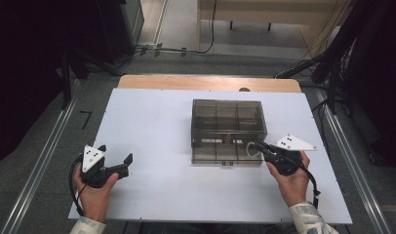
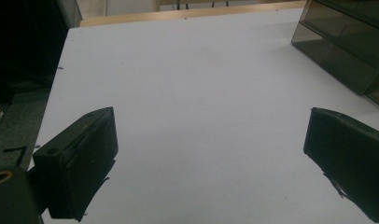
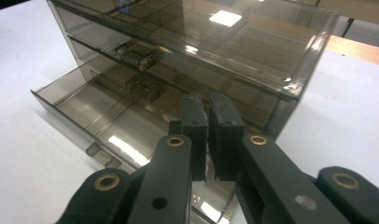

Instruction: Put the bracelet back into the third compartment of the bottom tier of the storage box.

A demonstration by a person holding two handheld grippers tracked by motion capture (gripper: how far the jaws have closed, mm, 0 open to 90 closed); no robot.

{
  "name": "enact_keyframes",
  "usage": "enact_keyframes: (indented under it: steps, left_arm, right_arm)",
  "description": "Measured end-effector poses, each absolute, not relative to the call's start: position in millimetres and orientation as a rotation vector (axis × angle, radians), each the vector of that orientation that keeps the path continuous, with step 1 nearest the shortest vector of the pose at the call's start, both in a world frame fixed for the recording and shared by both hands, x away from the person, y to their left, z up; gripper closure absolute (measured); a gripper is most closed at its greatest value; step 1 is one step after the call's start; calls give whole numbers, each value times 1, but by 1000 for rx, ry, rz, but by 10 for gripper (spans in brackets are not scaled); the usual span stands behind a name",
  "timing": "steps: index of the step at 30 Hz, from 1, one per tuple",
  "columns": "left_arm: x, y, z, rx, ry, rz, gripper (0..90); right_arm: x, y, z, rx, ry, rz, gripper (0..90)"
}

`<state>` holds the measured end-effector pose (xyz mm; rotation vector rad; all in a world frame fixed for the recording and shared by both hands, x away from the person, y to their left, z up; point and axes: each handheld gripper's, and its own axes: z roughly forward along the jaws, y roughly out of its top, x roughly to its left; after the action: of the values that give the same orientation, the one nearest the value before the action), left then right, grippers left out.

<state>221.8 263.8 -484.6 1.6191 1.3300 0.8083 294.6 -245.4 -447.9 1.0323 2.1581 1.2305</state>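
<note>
Right gripper view puts your right gripper (image 3: pixel 208 105) jaws pressed together, gripping nothing I can make out, tips over the pulled-out bottom drawer (image 3: pixel 99 119) of the smoky drawer box (image 1: pixel 227 122) mid-table; left gripper (image 1: pixel 113 156) gapes wide, empty, well apart.

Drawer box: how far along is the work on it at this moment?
Done: the bottom drawer of the smoky clear drawer box stands pulled out, its compartments looking bare. In hand: the right gripper, jaws shut on something thin and white, hangs over that drawer's right end. Left: what it holds has not been let go and the drawer is not pushed in. The left gripper waits open, apart.
</note>
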Motion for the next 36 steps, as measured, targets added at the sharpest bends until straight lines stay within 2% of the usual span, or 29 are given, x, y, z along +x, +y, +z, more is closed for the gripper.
enact_keyframes:
  steps: [36]
  left_arm:
    - [221, 265, -484, 1623, 1330, 809, 31]
  right_arm:
    - [311, -243, -477, 1141, 2263, 1024, 835]
